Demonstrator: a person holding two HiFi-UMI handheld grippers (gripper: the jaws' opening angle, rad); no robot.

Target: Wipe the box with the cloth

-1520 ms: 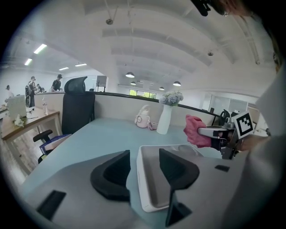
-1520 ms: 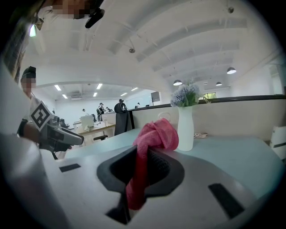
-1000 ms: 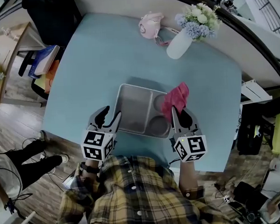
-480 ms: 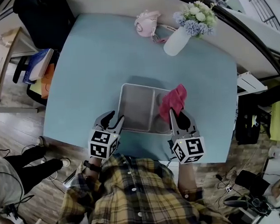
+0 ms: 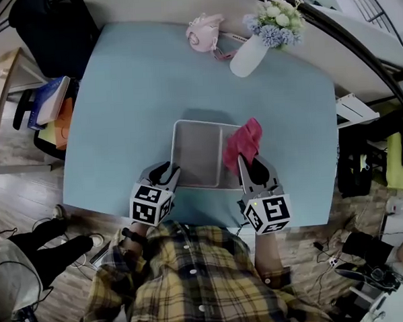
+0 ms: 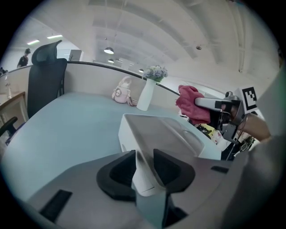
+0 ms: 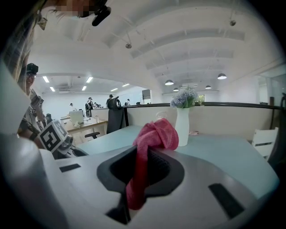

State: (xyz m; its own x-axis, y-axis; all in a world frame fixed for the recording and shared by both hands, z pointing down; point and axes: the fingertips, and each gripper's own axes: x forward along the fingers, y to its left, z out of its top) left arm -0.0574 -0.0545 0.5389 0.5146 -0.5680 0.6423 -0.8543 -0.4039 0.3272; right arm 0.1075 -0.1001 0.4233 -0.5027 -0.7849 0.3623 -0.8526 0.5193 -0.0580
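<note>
A grey compartment box [image 5: 194,150] lies on the light blue table [image 5: 131,107]. My left gripper [image 5: 166,172] is at the box's near left corner. Its jaws are closing with the box rim [image 6: 154,134] between them, and both pads look to touch it. My right gripper [image 5: 251,164] is shut on a red cloth [image 5: 243,141], which hangs bunched over the box's right side. The right gripper view shows that cloth [image 7: 152,134] pinched between the pads and standing up past them. In the left gripper view the cloth [image 6: 190,100] is above the box's far edge.
A white vase of flowers [image 5: 246,52] and a pink toy-like object [image 5: 202,34] stand at the table's far edge. A black office chair [image 5: 49,27] is at the far left corner. The person's plaid shirt [image 5: 194,278] is against the near edge.
My left gripper has come down onto the box's near left corner and its jaws have narrowed round the rim. My right gripper has carried the cloth slightly left over the box.
</note>
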